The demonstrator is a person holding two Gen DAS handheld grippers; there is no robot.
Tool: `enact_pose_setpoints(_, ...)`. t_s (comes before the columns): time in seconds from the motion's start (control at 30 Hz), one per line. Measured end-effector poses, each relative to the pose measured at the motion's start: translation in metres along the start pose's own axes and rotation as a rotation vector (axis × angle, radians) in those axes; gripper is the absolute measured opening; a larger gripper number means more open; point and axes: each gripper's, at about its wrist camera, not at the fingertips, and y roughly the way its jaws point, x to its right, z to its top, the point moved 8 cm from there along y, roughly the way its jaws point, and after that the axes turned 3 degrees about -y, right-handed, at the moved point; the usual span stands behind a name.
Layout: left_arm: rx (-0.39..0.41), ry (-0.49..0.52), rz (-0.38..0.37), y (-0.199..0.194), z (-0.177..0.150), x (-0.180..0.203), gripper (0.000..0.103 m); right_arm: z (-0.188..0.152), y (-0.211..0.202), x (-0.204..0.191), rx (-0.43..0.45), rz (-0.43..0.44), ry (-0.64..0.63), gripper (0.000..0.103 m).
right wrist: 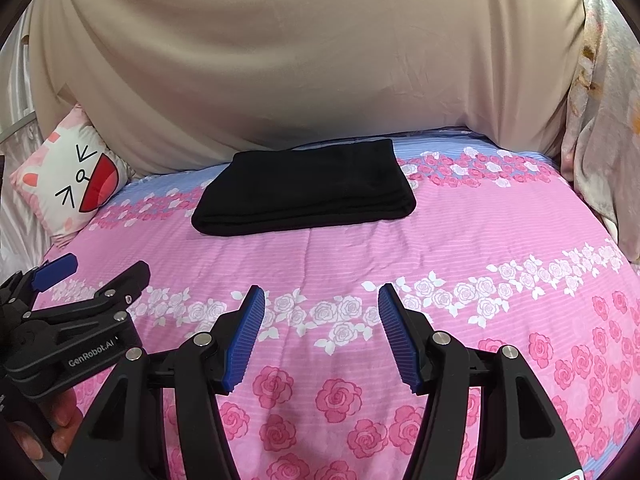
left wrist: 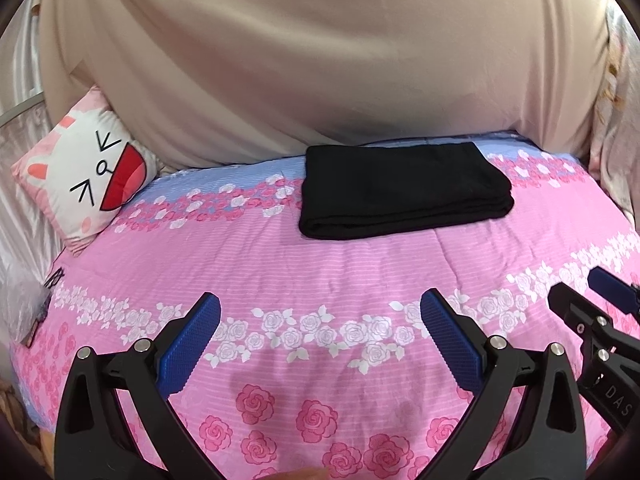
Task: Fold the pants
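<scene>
Black and folded into a thick, neat rectangle, the pants (left wrist: 404, 190) lie flat on a pink rose-print bedspread (left wrist: 320, 272), close to the bed's far edge where a band of pale blue runs beneath a draped beige sheet (left wrist: 312, 52). A cat-face cushion (left wrist: 86, 170) leans at the far left corner of the bed, against the beige drape. Nearer the bed's front edge, well apart from the pants, two hand-held grippers hang over the spread side by side. The left gripper (left wrist: 320, 340) stands released, its blue ribbed pads (left wrist: 188, 348) spread wide with only bedding between them. The right gripper (right wrist: 322, 336) is likewise released, its jaws parted and grasping nothing. Fingers of the person's left hand (right wrist: 60, 420) wrap the left tool's black handle at the lower left of the right wrist view. A pale floral fabric (right wrist: 604, 128) hangs along the bed's right edge.
</scene>
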Motion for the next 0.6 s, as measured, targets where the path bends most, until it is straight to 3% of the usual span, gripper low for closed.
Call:
enact_pose_setpoints(0.2,-0.010,-0.019,-0.028,0.010,-0.004,0.004,0.098,-0.002,0.003,0.004,-0.006,0.000,0.001,0.058)
enact_pose_setpoints(0.33,0.010,0.007,0.008,0.008,-0.004,0.004,0.098,-0.002,0.003,0.006,-0.007,-0.001,0.006,0.058)
enact_pose_setpoints(0.6,-0.034,-0.003,0.009,0.000,-0.010,0.000,0.098,-0.004,0.002,0.008,-0.010,0.000,0.013,0.058)
